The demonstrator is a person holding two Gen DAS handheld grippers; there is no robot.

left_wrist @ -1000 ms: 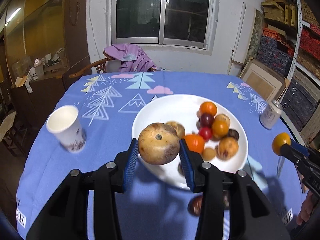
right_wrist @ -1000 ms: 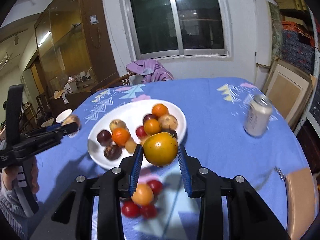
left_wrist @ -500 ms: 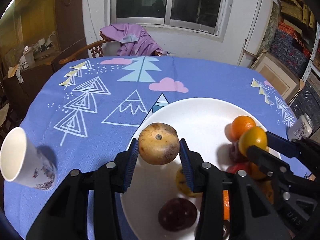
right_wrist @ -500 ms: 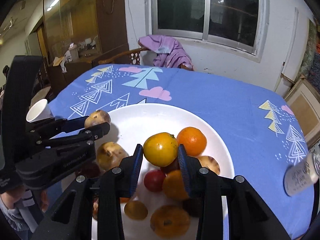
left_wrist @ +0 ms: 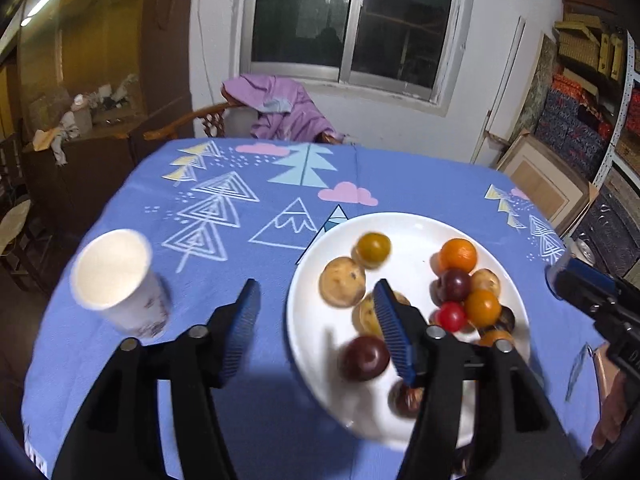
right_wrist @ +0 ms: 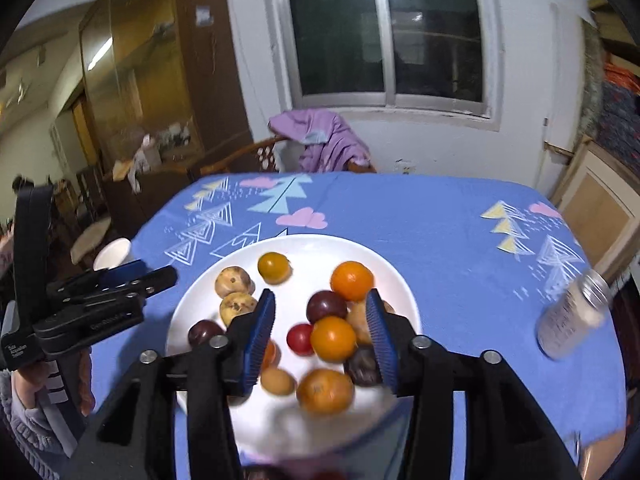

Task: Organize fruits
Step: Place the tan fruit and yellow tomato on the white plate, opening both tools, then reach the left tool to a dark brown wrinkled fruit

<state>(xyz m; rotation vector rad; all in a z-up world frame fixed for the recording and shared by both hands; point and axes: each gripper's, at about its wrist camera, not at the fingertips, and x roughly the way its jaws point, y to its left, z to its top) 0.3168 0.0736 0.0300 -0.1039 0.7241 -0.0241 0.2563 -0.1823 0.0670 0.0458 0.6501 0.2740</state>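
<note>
on white plate [right_wrist: 392, 280]: three oranges, two plums; both tongs spread, empty.

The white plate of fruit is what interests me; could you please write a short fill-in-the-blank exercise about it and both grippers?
1. The fruits lie on a white ____.
2. The left gripper holds ____ between its fingers.
3. Left of the plate stands a white paper ____.
4. The fingers of the right gripper are spread ____.

Missing words: plate; nothing; cup; open
</note>
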